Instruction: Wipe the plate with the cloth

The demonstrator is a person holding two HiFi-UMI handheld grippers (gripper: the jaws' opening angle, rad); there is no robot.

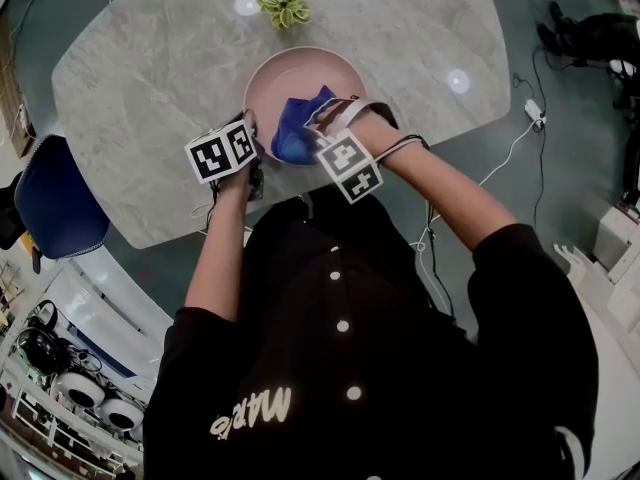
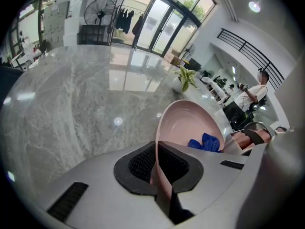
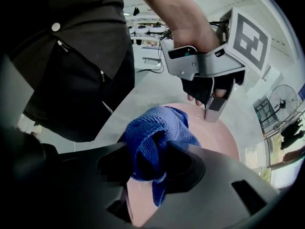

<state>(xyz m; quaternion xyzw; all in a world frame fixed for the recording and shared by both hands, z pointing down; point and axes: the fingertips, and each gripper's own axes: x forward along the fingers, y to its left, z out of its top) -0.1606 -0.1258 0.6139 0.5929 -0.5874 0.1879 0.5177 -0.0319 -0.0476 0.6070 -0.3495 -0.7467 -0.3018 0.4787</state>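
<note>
A pink plate (image 1: 320, 73) rests on the marble table (image 1: 150, 78), close to its near edge. My left gripper (image 1: 251, 134) is shut on the plate's near-left rim; in the left gripper view the rim (image 2: 157, 162) runs between the two black pads. A blue cloth (image 1: 298, 128) lies bunched on the plate's near part. My right gripper (image 1: 316, 126) is shut on it, and in the right gripper view the cloth (image 3: 152, 140) bulges out between the jaws over the plate (image 3: 217, 140). That view also shows the left gripper (image 3: 212, 114) pinching the rim.
A small green plant (image 1: 285, 6) stands just beyond the plate. A blue chair (image 1: 55, 200) sits at the table's left corner. White cables (image 1: 500, 163) trail across the floor on the right. A person (image 2: 251, 95) stands far off in the room.
</note>
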